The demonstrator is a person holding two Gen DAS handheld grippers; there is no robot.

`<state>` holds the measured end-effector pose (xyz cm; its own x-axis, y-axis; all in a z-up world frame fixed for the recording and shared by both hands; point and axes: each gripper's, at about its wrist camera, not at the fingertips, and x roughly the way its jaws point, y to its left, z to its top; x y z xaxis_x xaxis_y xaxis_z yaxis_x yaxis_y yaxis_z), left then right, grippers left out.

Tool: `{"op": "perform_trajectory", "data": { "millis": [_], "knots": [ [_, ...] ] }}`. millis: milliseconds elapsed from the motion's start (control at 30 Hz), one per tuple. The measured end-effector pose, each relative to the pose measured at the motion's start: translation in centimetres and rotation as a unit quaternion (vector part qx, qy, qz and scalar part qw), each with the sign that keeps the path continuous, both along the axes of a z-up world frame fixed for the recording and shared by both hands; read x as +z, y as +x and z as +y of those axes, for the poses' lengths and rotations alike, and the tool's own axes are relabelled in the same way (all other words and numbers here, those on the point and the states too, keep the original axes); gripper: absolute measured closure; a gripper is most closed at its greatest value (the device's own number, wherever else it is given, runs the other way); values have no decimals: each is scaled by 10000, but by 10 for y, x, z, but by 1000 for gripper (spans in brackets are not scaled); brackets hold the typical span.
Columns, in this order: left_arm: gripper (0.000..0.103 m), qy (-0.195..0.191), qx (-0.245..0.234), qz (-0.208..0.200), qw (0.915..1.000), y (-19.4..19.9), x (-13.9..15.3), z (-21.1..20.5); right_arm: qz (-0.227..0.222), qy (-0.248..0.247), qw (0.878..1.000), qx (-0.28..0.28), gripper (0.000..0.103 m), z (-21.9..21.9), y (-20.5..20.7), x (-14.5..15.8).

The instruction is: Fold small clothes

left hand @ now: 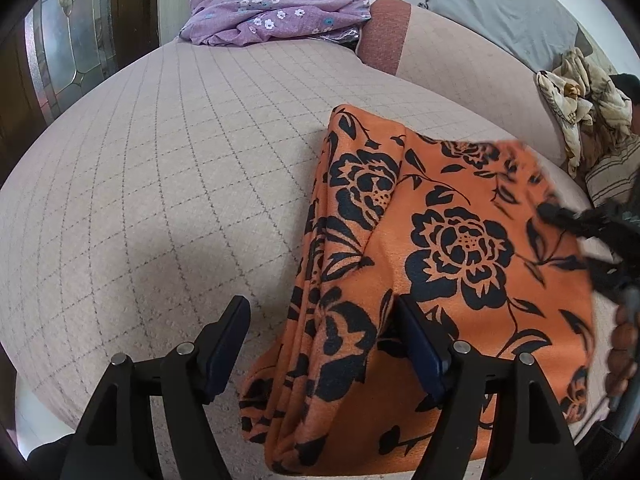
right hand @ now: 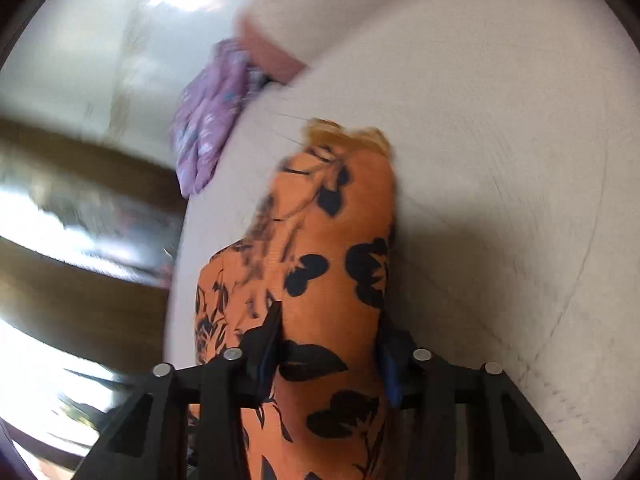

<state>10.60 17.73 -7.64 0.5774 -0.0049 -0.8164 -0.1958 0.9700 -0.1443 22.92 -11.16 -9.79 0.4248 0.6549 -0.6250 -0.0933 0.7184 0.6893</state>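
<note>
Over on the left wrist view, far left, a dark door with leaded glass (left hand: 60, 52) curves out of frame, half cut by the lens rim. Sliding right, the left gripper (left hand: 320, 344) stands wide apart, nothing clamped; its left finger hangs over bare quilted bedspread (left hand: 160, 168), its right finger sits against the orange floral garment (left hand: 440, 248), though whether it presses the cloth I can't tell. Up top, a purple flowered cloth (left hand: 272, 12) lies crumpled, well apart from the orange piece. Further right, a grey pillow (left hand: 500, 8), then a cream patterned bundle (left hand: 576, 96), its shape hard to read. At the far right edge, the right gripper (left hand: 592, 236) shows only as a dark smear over the garment's lifted corner.

Now the right wrist view, badly motion-blurred: the room at left is streaks of brown and glare, nothing nameable. The purple cloth (right hand: 208, 128) appears as a smudge. Centre, the right gripper (right hand: 332, 344) has the orange garment (right hand: 332, 280) bunched between its fingers, which stand part-closed around the fold, gripping it. This view shows that grip plainly; the left view does not. The bedspread (right hand: 500, 160) here is washed pale, its grid lost.

The garment itself: orange with bold black roses and leaves, lying on the bed's right side, left edge in layered folds, right corner raised.
</note>
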Motion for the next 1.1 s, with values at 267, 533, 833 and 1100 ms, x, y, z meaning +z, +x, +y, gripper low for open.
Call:
{"op": "perform_trajectory", "data": {
  "millis": [267,533,833,1100],
  "knots": [
    [26,-48,-15,1,10000,3,-1,-1,120,-68,9996,-255,40,-12,-5,-12],
    [25,3,0,-11,10000,4,-3,-3,460,418,9979,-160,70,-3,46,-22],
    [23,-1,34,-37,10000,5,-5,-3,71,-317,9994,-103,31,-3,1,1],
    [26,-922,55,-747,9929,-5,35,24,38,-315,9984,466,26,-2,-66,-10]
  ]
}}
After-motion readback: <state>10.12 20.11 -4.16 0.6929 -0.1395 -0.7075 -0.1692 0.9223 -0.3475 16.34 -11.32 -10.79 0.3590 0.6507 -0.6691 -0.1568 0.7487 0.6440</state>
